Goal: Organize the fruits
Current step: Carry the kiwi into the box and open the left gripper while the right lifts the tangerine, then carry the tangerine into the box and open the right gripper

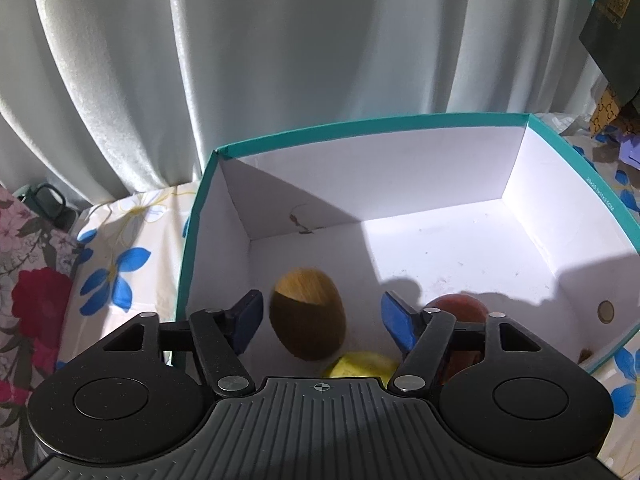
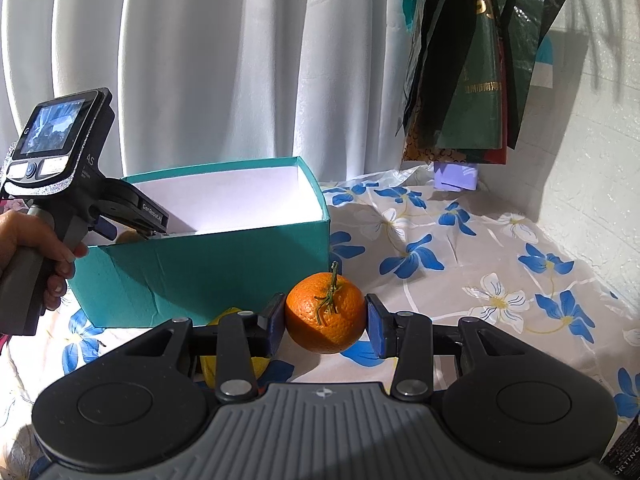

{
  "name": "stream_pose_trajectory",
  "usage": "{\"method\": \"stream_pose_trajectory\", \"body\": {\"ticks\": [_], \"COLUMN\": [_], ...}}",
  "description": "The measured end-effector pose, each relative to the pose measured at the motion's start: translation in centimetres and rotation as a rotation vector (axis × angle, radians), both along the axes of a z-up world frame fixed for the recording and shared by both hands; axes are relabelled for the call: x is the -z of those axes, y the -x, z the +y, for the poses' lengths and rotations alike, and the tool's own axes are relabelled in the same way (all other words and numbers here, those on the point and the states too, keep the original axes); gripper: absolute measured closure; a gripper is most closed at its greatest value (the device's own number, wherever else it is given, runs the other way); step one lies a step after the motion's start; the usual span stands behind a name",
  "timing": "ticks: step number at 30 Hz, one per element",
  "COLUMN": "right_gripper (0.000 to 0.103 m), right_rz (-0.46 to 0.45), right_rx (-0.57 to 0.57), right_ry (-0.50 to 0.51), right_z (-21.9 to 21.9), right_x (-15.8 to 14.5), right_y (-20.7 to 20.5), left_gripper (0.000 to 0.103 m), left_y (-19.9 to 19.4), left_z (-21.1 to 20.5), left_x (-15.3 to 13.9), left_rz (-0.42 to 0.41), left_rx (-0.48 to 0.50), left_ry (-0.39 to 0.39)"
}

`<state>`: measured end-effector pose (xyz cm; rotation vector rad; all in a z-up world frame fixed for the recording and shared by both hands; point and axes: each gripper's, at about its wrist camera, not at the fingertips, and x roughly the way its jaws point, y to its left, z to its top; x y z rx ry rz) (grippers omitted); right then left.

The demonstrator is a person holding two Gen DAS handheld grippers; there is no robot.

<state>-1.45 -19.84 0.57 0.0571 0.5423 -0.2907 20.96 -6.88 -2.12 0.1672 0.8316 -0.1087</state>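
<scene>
While the left gripper (image 1: 322,322), fingers spread, frees the kiwi (image 1: 306,314) inside the teal box (image 1: 360,128), the right gripper (image 2: 325,322) pinches the mandarin (image 2: 325,312) beside the box; a weak pinch could let it roll away.

Right claw (image 2: 326,322) seemingly gripping orange (image 2: 325,312)

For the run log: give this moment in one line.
left gripper: open over box | kiwi: loose | right gripper: holds orange
</scene>
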Motion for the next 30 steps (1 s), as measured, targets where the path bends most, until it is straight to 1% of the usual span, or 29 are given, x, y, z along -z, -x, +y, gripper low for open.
{"method": "stream_pose_trajectory", "body": {"ticks": [2, 4, 5, 6, 8, 10, 11, 15, 17, 19, 23, 25, 30], "right_gripper": [0.062, 0.062, 0.062, 0.062, 0.062, 0.062, 0.062, 0.062, 0.062, 0.062, 0.062, 0.062, 0.062], "right_rz": [-0.002, -0.003, -0.004, -0.005, -0.01, -0.015, -0.019, -0.041, -0.05, -0.056, -0.06, -0.062, -0.075], "right_rx": [0.001, 0.0, 0.0, 0.0, 0.001, 0.002, 0.003, -0.004, -0.012, -0.023, -0.058, -0.078, -0.124], "right_ry": [0.002, 0.004, 0.006, 0.007, 0.011, 0.017, 0.019, 0.033, 0.042, 0.048, 0.063, 0.069, 0.072], "right_z": [0.1, 0.0, -0.1, -0.1, -0.2, -0.2, -0.3, -0.4, -0.4, -0.4, -0.2, 0.0, 0.3], "right_x": [0.0, -0.1, -0.1, -0.2, -0.3, -0.5, -0.6, -1.2, -1.5, -1.8, -2.0, -2.1, -2.4], "right_y": [0.1, 0.0, 0.0, 0.0, 0.0, -0.1, -0.2, -0.7, -1.1, -1.6, -3.0, -3.7, -5.9], "left_gripper": [0.014, 0.014, 0.011, 0.007, 0.006, 0.006, 0.003, 0.003, 0.002, 0.002, 0.002, 0.002, 0.002], "left_y": [0.2, 0.6, 0.9, 1.3, 2.6, 4.5, 5.5, 9.6, 11.1, 12.0, 12.7, 13.3, 14.0], "left_z": [0.2, 0.5, 0.7, 1.0, 1.8, 2.7, 3.2, 4.8, 5.5, 6.1, 6.6, 6.8, 6.9], "left_x": [-0.3, -0.9, -1.3, -1.7, -2.8, -3.7, -4.1, -4.6, -4.1, -3.2, -1.7, -1.6, -1.6], "left_rz": [-0.011, -0.021, -0.027, -0.036, -0.058, -0.06, -0.068, -0.123, -0.107, -0.075, 0.0, 0.003, 0.005], "left_rx": [-0.006, -0.006, -0.007, -0.01, -0.012, -0.011, -0.016, 0.019, 0.029, 0.031, 0.015, 0.022, 0.015], "left_ry": [0.009, 0.023, 0.033, 0.041, 0.067, 0.121, 0.129, 0.121, 0.116, 0.132, 0.151, 0.167, 0.161]}}
